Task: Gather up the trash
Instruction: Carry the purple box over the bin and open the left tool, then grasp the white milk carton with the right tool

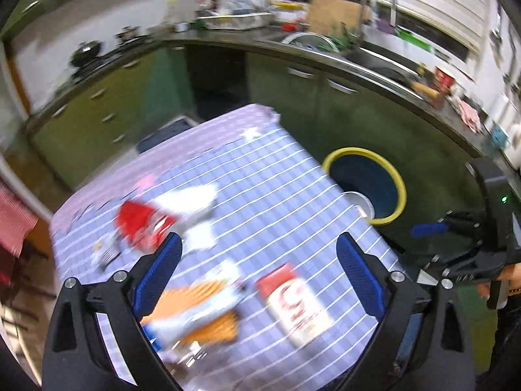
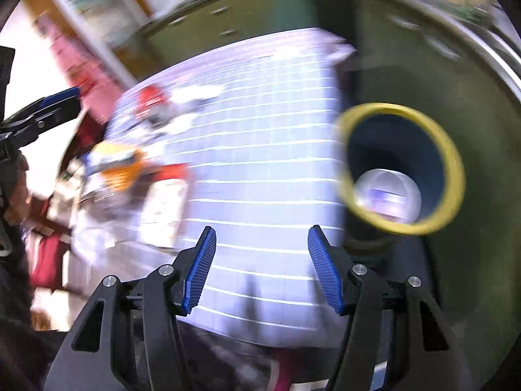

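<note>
Trash lies on a table with a lilac checked cloth (image 1: 276, 176): a red packet (image 1: 140, 228), crumpled white paper (image 1: 192, 200), an orange-and-white wrapper (image 1: 195, 309) and a red-and-white carton (image 1: 294, 303). My left gripper (image 1: 259, 241) hangs above them, open wide, with nothing between its fingers. To the right of the table stands a dark bin with a yellow rim (image 2: 452, 163), and a clear plastic container (image 2: 387, 195) lies in it. My right gripper (image 2: 262, 229) is over the table's near edge beside the bin, open and holding nothing. Both views are blurred.
Green kitchen cabinets (image 1: 97, 114) and a worktop with a sink (image 1: 374, 58) and dishes run behind the table and bin. The floor around the bin (image 1: 364, 153) is dark green. A red cloth (image 1: 13, 221) hangs at the left. A person's hand (image 1: 514, 280) holds the right gripper.
</note>
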The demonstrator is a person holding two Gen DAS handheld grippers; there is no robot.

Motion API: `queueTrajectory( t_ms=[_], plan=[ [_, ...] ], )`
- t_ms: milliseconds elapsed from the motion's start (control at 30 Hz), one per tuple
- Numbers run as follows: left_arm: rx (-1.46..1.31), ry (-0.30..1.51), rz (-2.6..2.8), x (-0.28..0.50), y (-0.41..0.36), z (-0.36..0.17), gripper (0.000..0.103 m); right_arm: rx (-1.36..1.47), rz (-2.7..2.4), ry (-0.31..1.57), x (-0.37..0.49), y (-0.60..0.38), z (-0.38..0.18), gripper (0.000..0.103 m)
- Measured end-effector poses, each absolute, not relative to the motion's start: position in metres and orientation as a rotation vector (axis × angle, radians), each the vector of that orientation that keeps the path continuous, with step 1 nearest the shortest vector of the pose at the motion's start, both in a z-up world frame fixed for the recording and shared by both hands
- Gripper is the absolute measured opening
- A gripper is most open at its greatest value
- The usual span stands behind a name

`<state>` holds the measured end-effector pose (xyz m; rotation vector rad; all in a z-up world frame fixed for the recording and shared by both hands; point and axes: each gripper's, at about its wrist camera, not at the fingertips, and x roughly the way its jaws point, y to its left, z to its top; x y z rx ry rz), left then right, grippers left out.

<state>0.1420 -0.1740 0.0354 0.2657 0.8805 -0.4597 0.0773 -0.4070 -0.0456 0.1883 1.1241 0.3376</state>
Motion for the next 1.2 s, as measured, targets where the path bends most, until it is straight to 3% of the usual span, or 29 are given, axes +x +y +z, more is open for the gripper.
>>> queueTrajectory(
  t_ms=[167,367,833,933,1200],
  plan=[
    [0.200,0.873,-0.416,0.113,-0.108,0.030,0.092,0.078,0.469,1.122,0.078,-0.301,-0.062,0.060],
    [0.143,0.893,-0.399,0.097,-0.066,0.013,0.092,0.013,0.340,1.011,0.067,-0.257,-0.092,0.063],
    [0.101,0.899,-0.394,0.092,-0.047,-0.001,0.092,0.061,0.184,0.968,0.074,-0.258,-0.122,0.066],
    [0.107,0.892,-0.384,0.091,-0.047,-0.002,0.092,0.074,0.188,0.950,0.072,-0.262,-0.124,0.054],
    [0.108,0.898,-0.387,0.089,-0.049,-0.007,0.092,0.088,0.203,0.902,0.063,-0.286,-0.104,0.052]
  ],
)
